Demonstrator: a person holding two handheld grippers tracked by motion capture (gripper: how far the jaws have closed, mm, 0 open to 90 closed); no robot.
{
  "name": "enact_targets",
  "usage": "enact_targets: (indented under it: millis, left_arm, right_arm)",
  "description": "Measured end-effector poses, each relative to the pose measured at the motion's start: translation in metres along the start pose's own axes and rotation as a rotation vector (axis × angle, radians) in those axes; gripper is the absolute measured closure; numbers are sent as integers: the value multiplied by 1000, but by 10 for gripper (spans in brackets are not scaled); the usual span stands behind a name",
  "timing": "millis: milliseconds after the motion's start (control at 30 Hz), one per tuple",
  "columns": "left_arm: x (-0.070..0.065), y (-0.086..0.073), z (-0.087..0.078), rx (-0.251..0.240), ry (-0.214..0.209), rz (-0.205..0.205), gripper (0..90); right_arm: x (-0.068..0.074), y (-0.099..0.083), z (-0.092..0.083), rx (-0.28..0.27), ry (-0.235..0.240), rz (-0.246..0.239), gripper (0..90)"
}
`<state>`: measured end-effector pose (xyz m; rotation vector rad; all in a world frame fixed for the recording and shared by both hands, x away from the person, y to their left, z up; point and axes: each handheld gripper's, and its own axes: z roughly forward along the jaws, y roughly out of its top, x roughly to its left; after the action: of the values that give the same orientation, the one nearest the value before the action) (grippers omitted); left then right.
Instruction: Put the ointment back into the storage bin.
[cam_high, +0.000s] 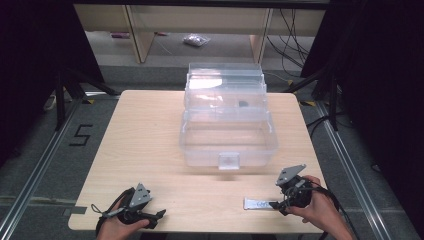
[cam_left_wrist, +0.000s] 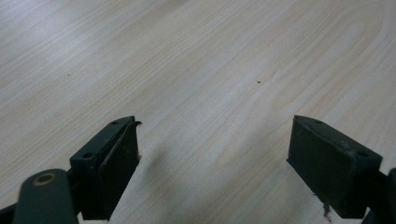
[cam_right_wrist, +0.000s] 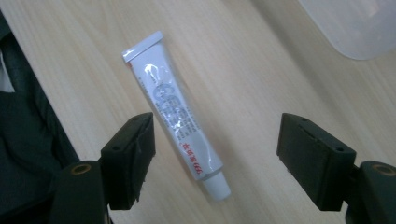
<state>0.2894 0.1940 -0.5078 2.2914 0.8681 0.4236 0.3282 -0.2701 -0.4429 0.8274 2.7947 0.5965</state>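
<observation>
My right claw hangs released over the tube, which lies flat on the surface at five o'clock from the clear box. My left claw rests released at seven o'clock.

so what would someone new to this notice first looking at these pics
Most likely the clear plastic box standing open in the middle of the wooden table, its lid tipped back at the far side. Next, the small white tube lying flat near the table's front right edge, between the open jaws of the right claw without touching either. The left claw, open too, sits over bare wood at the front left.
</observation>
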Motion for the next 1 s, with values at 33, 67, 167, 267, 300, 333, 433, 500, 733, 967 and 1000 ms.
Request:
enact_targets:
  millis: [33,67,167,267,300,333,433,500,733,967,1000]
  left_arm:
    - [0,0,0,-1,-1,-2,159]
    - [0,0,0,-2,0,-7,159]
    - [0,0,0,1,-4,2,159]
    - [-2,0,2,-23,3,-35,159]
    - [0,0,0,0,-1,-1,159]
    - [0,0,0,0,-1,-1,159]
    - [1,0,0,5,-7,-1,159]
    - [0,0,0,-4,-1,-7,159]
    - [1,0,-1,3,-6,-3,159]
    - [0,0,0,5,-7,-1,159]
    - [0,0,0,-3,-1,-7,159]
  right_arm:
    - [0,4,2,19,10,-43,301]
    - [1,5,3,27,12,-50,307]
    - [3,10,5,56,18,-69,339]
    - [4,16,7,83,36,-130,374]
    - [6,17,7,101,42,-125,377]
    - [6,17,7,101,42,-125,377]
    - [7,24,10,140,48,-163,408]
    - [8,27,14,152,54,-200,420]
    - [14,29,22,215,71,-252,476]
    - [15,28,27,277,42,-314,548]
    - [15,28,27,279,49,-310,552]
